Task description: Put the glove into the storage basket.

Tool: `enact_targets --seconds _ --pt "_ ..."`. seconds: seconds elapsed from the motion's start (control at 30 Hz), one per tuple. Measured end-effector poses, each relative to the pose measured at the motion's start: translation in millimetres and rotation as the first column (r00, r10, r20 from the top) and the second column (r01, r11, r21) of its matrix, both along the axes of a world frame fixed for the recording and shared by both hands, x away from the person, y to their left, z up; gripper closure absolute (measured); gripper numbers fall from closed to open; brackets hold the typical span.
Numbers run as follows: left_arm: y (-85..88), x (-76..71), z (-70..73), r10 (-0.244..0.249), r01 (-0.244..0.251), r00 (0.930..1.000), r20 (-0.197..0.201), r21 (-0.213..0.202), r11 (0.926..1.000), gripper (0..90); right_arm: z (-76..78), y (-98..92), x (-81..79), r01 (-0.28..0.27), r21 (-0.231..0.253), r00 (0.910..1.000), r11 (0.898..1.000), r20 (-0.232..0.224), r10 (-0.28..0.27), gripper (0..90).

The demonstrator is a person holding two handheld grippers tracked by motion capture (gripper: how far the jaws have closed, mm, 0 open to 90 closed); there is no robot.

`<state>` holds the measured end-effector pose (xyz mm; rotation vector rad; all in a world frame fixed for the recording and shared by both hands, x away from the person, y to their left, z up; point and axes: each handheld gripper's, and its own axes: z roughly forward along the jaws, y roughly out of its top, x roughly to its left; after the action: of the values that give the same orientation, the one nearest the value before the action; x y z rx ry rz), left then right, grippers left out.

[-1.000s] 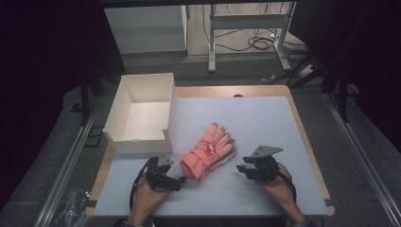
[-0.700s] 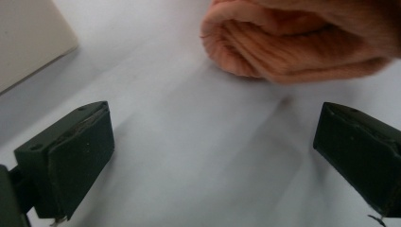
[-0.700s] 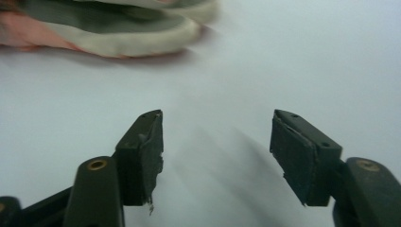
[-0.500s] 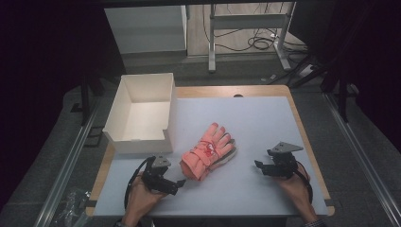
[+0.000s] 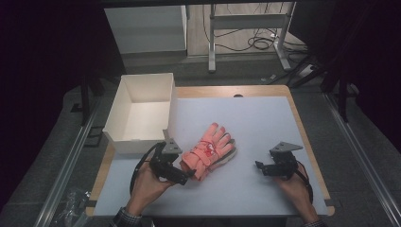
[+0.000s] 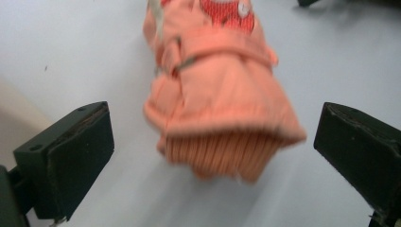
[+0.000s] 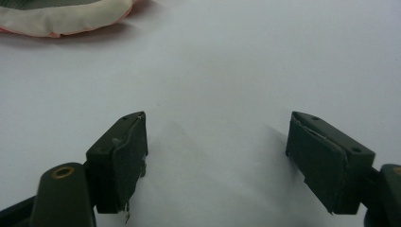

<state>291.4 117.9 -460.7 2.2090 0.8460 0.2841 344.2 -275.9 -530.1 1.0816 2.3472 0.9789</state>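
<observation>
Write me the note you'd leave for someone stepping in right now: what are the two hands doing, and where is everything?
Left gripper: jaws open, set either side of the ribbed cuff of the pink glove, not pressing on it.
Right gripper: its jaws have just been opening and now stand wide with nothing between them, over bare table to the glove's right.
Glove: lies flat on the table, beside the white box, which is empty.
Done: the right gripper is off the glove.
Left: probably grip the cuff and move the glove, perhaps into the box.
</observation>
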Motion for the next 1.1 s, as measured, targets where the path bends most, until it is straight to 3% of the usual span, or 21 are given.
enact_targets --seconds 0.23,0.33,0.57,0.97,1.1 --pt "-29.7 24.5 -10.7 0.014 -0.012 0.9994 -0.033 0.045 0.9989 0.0 -0.3 -0.2 -0.1 0.000 0.002 1.0000 1.000 0.001 0.000 21.6" --pt "-38.5 30.1 -16.9 0.005 -0.003 0.9988 -0.048 0.044 0.9990 0.0 -0.3 -0.2 -0.2 0.000 0.002 1.0000 1.000 0.001 0.000 21.7" --pt "-57.1 35.6 -36.4 0.029 -0.020 0.9972 -0.068 0.135 0.9906 0.0 -0.4 -0.2 -0.3 0.000 0.003 1.0000 1.000 0.001 0.000 21.6" --pt "-63.0 38.1 -68.6 0.053 -0.031 0.9918 -0.116 0.186 0.9821 0.5 -0.5 -0.2 -0.4 0.000 0.002 1.0000 1.000 0.001 0.000 21.6" --pt "-61.1 36.4 -71.1 0.056 -0.035 0.9902 -0.128 0.163 0.9861 3.4 -0.5 -0.2 -0.4 0.000 0.003 1.0000 1.000 0.002 0.000 21.6"
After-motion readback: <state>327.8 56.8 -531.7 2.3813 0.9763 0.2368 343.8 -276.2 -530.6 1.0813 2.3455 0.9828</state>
